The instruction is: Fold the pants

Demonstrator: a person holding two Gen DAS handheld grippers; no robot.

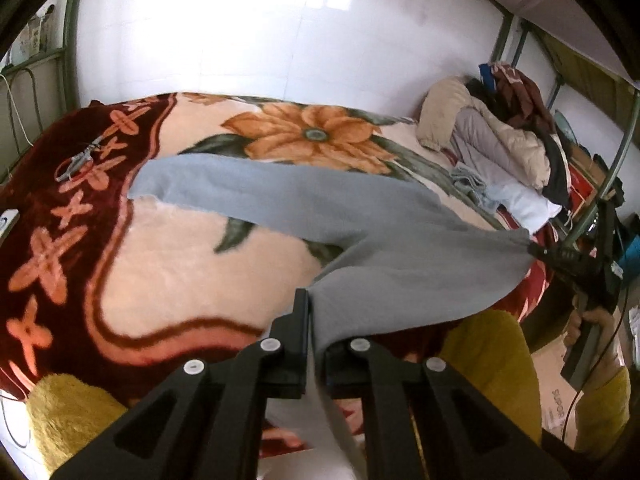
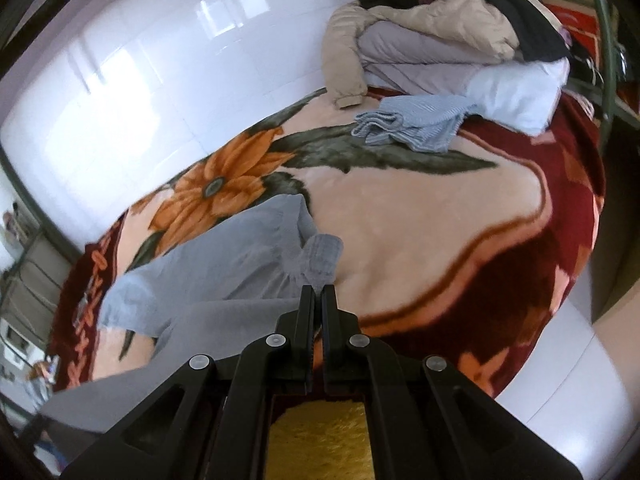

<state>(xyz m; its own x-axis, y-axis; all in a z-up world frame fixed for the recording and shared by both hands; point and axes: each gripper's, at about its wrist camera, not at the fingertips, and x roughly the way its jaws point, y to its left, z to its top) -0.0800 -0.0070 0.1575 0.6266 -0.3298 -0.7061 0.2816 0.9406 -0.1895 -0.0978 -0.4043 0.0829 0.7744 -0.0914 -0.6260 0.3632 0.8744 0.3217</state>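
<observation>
Pants stretched between both clamped hand-held grippers, above blanket

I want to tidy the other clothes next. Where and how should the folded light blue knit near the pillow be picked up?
Take the light blue knit by its rolled, doubled edge nearest the flower print, coming in low over the open blanket. That edge stands thick and free, while the far side is tucked against the white pillow and clothes pile.

The grey pants, soft and fleecy, hang stretched above the flowered blanket on the bed, pinched at two edges, one leg trailing out with its ribbed cuff bunched and part resting on the blanket.
</observation>
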